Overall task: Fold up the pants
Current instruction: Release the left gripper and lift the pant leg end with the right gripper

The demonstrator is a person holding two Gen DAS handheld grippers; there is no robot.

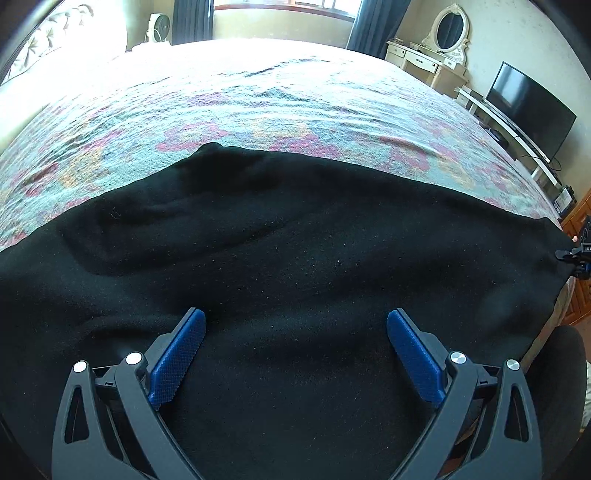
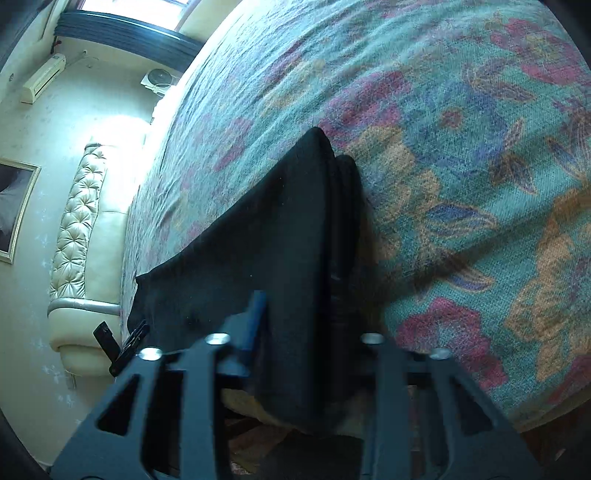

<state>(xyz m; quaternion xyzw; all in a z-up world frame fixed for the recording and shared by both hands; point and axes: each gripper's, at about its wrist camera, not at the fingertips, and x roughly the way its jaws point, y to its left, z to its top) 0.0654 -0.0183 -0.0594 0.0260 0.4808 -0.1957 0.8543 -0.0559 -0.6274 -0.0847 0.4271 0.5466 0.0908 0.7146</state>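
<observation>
Black pants (image 1: 280, 251) lie lengthwise across the floral bedspread (image 1: 258, 110), near its front edge. My left gripper (image 1: 295, 317) hovers just above the middle of them, open, with both blue pads (image 1: 177, 362) spread wide and nothing between them. In the right wrist view, one end of the pants (image 2: 280, 229) is bunched in layers and runs down between the fingers of my right gripper (image 2: 295, 317), which is shut on the cloth. One blue pad (image 2: 255, 321) shows there; the other is hidden under the fabric. The right gripper (image 1: 576, 258) also shows at the pants' far right end.
The bedspread (image 2: 461, 166) stretches well beyond the pants. A dressing table with an oval mirror (image 1: 447, 29) and a dark TV (image 1: 528, 107) stand on the right. A padded headboard (image 2: 77, 221) is on the left. The bed's edge drops off just below my right gripper.
</observation>
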